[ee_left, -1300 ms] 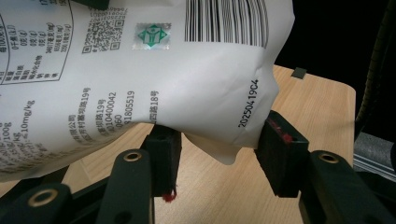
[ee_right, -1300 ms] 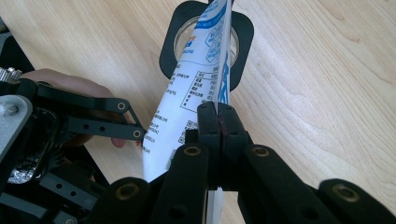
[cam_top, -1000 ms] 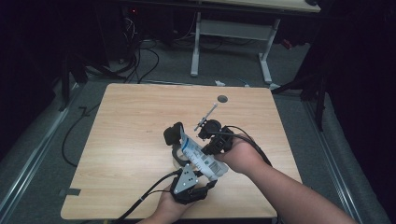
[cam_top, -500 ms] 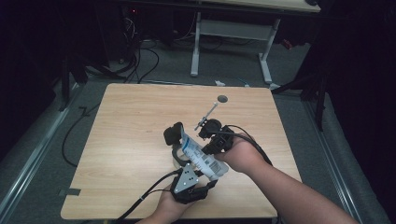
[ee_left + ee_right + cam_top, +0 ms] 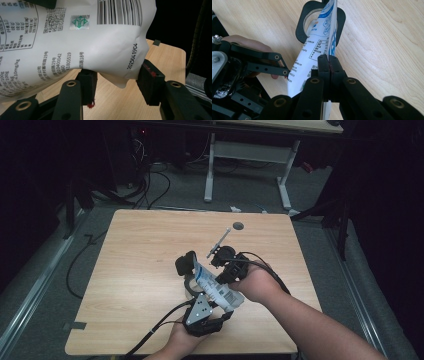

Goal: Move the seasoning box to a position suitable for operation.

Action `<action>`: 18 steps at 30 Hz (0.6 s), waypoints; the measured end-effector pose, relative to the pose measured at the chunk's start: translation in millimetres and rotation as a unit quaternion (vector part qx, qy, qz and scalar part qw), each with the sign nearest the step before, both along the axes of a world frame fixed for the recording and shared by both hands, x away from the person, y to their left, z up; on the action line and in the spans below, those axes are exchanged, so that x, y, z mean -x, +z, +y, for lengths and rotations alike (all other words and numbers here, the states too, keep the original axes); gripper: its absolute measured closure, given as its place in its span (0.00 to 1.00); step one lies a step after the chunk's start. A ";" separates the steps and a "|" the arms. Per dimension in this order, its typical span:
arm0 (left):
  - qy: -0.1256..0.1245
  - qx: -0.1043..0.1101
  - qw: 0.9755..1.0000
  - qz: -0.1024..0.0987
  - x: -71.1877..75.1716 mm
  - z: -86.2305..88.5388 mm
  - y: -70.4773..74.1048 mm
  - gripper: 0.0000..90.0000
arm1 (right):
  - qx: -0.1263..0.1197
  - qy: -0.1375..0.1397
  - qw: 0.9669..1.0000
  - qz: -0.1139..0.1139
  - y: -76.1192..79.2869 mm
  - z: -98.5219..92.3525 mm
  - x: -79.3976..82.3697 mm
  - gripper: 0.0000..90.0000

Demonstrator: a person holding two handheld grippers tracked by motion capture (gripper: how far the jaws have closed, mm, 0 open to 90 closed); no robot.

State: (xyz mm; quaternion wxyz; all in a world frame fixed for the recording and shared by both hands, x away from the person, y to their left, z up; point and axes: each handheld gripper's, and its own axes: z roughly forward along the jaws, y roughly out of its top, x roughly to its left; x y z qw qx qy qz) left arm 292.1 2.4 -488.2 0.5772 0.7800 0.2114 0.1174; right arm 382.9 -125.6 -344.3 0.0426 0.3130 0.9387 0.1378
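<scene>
Pouch (image 5: 212, 285) of white printed film is held tilted above the wooden surface (image 5: 135, 255), its upper end aimed into a glass jar in a black holder (image 5: 186, 265), likely so the contents can pour. Right gripper (image 5: 329, 65) is clamped flat on the pouch's edge, jaws pressed together with the film between them. Left gripper (image 5: 113, 82) bears on the pouch's lower bulge, jaws part-spread with the film pinched between them, probably supporting the weight. Right gripper view reveals the jar's mouth beneath the pouch tip; left gripper view reveals barcode and date print. High view adds a metal rod (image 5: 219, 242) and a small dark disc (image 5: 238, 226) beyond.
</scene>
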 end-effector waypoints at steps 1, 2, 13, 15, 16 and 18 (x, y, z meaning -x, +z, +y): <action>0.001 0.001 1.000 0.000 -0.4 0.0 -0.1 0.60 | -0.001 0.000 1.000 0.000 -0.2 0.2 -0.5 1.00; 0.001 0.001 1.000 0.000 -0.6 0.1 0.0 0.60 | -0.001 0.000 1.000 0.000 -0.4 0.5 -1.1 1.00; 0.002 0.005 1.000 0.002 -1.8 1.6 2.0 0.60 | 0.001 0.003 1.000 -0.001 0.8 4.0 -3.1 1.00; 0.002 0.005 1.000 0.001 -1.9 1.8 2.2 0.60 | 0.000 0.004 1.000 -0.002 0.6 4.2 -3.4 1.00; 0.002 0.006 1.000 0.001 -1.9 1.9 2.2 0.60 | -0.002 0.004 1.000 -0.003 0.5 4.3 -3.4 1.00; 0.002 0.006 1.000 0.001 -1.9 1.9 2.3 0.60 | -0.001 0.003 1.000 -0.003 0.7 4.5 -3.2 1.00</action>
